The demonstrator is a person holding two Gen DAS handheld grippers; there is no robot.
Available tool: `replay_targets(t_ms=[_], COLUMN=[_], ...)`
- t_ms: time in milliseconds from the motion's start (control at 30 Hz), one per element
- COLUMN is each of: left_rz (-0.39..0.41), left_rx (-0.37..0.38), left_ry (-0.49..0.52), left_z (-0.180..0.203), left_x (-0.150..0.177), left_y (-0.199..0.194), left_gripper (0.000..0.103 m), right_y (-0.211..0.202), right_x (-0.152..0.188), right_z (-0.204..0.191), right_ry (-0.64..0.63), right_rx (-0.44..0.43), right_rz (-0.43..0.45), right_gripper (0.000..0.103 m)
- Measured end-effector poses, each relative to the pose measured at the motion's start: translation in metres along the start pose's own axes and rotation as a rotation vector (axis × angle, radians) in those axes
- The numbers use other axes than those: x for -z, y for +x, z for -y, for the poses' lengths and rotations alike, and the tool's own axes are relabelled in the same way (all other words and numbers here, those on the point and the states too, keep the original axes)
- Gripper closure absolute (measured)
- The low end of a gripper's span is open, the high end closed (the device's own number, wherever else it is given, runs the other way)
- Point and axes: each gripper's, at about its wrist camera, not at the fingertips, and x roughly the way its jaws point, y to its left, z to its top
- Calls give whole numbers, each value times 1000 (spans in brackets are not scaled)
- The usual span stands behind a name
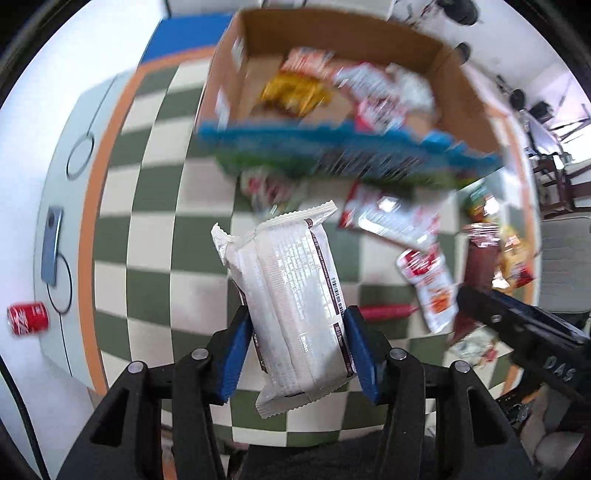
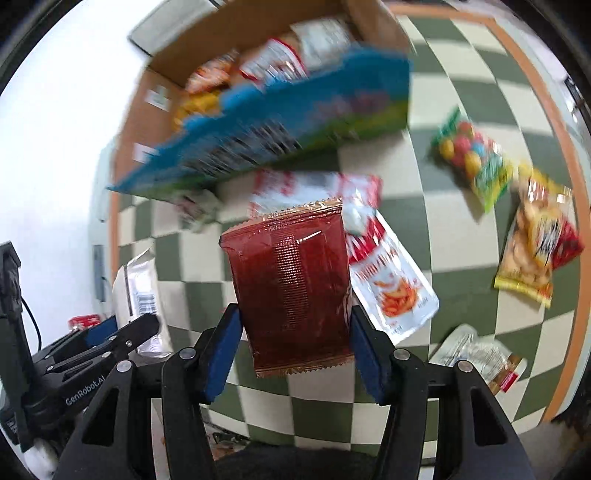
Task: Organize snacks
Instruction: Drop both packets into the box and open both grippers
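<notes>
My left gripper (image 1: pixel 297 332) is shut on a white snack pack (image 1: pixel 291 295) and holds it above the checkered cloth. My right gripper (image 2: pixel 295 332) is shut on a dark red snack pack (image 2: pixel 295 284), also held off the cloth. A cardboard box (image 1: pixel 461 107) with several snack bags inside stands ahead; a blue and green bag (image 1: pixel 332 155) leans over its near edge, blurred. The box (image 2: pixel 251 26) and the blue bag (image 2: pixel 273 125) also show in the right wrist view. The left gripper with the white pack (image 2: pixel 136 280) shows at lower left there.
Loose snacks lie on the green and white checkered cloth (image 2: pixel 461 314): a red and white pouch (image 2: pixel 391 280), a candy bag (image 2: pixel 472 158), a yellow and red bag (image 2: pixel 535 251), a clear packet (image 2: pixel 476 354). A red can (image 1: pixel 27 318) and a phone (image 1: pixel 51 247) lie left, off the cloth.
</notes>
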Motion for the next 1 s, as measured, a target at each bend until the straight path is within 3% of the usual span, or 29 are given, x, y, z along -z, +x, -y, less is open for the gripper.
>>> replay_targets(t_ms=[167,367,567,800,1000], left_rz=[66,90,81,-36,-205], left_rx=[29,74,95,71,59], left_ry=[36,32,22,7,-13], left_z=[19,21,18,15,12], left_x=[-31,-64,-131,-201,-233], left_y=[-41,-58,-62,-12,58], left_gripper=[55,55,55,55,55], right_y=[-39,-88,-113,-101,-48], right_x=[-8,-32,-80,-153,-197], right_z=[-20,-22,-30,-22,-7], right_ry=[-38,-29,-40,-37,-15], right_rx=[-40,-106,-102,-14,44], right_rz=[60,120,172,199,99], right_gripper=[43,43,43,43,43])
